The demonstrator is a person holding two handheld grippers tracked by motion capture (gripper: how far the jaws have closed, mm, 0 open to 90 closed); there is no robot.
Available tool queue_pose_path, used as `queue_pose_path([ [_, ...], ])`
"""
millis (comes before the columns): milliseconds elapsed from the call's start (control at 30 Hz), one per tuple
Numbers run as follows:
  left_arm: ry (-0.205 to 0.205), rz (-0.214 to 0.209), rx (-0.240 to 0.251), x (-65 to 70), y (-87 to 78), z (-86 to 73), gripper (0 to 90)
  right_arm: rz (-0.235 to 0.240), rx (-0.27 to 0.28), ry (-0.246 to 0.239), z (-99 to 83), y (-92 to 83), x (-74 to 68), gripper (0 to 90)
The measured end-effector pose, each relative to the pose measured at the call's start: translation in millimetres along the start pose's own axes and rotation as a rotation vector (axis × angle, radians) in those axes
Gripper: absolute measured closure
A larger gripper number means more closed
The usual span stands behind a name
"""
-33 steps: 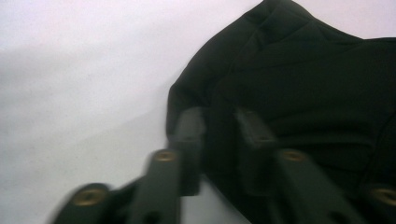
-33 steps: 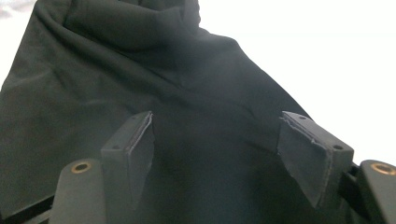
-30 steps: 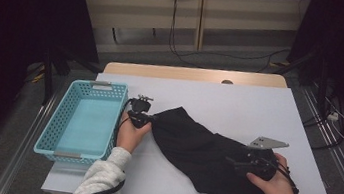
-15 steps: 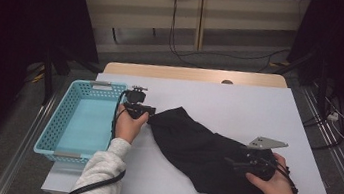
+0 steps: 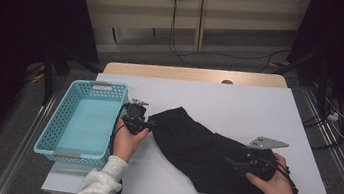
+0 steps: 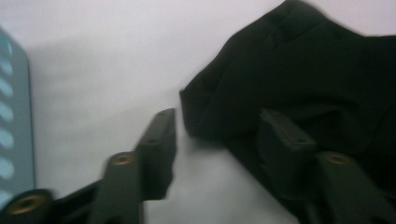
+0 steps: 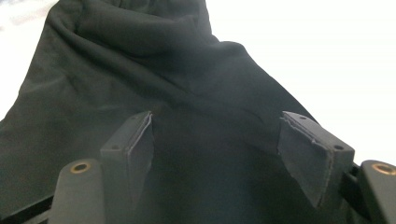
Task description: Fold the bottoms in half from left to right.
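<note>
black garment (image 5: 212,155) lies crumpled across the middle-right of the white worktop (image 5: 239,103), running diagonally from its far-left corner near the basket down toward the near-right edge. left claw (image 5: 142,123) sits just at that far-left corner; its jaws have just been opening and now stand apart, one on bare worktop, the other over the cloth edge, nothing pinched between them in the left gripper view (image 6: 215,135). right claw (image 5: 234,162) rests on top of the near-right part of the fabric, jaws spread wide with cloth lying under and between them but the pads not pressing on it (image 7: 217,140), so i read it as open. step looks like re-gripping a corner to spread or fold the piece. to do it well: slide the lower left jaw under the hem rather than stabbing down, catch a single layer, close fully before pulling; keep the right claw as an anchor or grab the opposite edge so the cloth tensions flat. risk: grabbing a bunched fold. worktop is smooth, matte white, laid over a wooden table (image 5: 193,73). teal perforated basket (image 5: 55,144) stands just left of the left hand, empty. room is dark, cables (image 5: 181,53) on grey floor behind.
</note>
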State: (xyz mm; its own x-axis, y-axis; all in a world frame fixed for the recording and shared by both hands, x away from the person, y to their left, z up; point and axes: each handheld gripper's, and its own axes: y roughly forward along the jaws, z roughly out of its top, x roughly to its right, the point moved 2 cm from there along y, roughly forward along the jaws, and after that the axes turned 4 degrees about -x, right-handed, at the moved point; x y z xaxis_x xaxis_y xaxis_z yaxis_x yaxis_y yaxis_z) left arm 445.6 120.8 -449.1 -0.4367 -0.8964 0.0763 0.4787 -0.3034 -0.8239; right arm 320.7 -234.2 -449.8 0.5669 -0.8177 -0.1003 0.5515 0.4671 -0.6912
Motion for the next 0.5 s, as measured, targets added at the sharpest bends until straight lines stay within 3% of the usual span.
queue_pose_path([
  [67,-0.014,-0.001,-0.022,-0.9,4.9,-3.3,57.0,0.003,0.000,0.001,-0.2,0.2,-0.1,27.6],
  [167,-0.023,-0.003,0.006,-3.4,8.4,-1.7,59.9,0.004,0.001,0.001,0.0,0.4,0.4,27.6],
  [200,-0.039,0.000,0.019,-4.7,9.6,-0.1,62.7,0.004,0.001,0.001,0.0,0.3,0.5,27.6],
  [333,-0.037,-0.018,0.023,-4.9,13.0,4.8,78.0,0.003,0.000,0.001,-0.1,0.8,0.7,27.4],
  [500,-0.065,-0.044,0.019,-8.0,16.0,14.4,87.2,0.005,0.003,0.000,0.3,0.3,0.8,27.4],
])
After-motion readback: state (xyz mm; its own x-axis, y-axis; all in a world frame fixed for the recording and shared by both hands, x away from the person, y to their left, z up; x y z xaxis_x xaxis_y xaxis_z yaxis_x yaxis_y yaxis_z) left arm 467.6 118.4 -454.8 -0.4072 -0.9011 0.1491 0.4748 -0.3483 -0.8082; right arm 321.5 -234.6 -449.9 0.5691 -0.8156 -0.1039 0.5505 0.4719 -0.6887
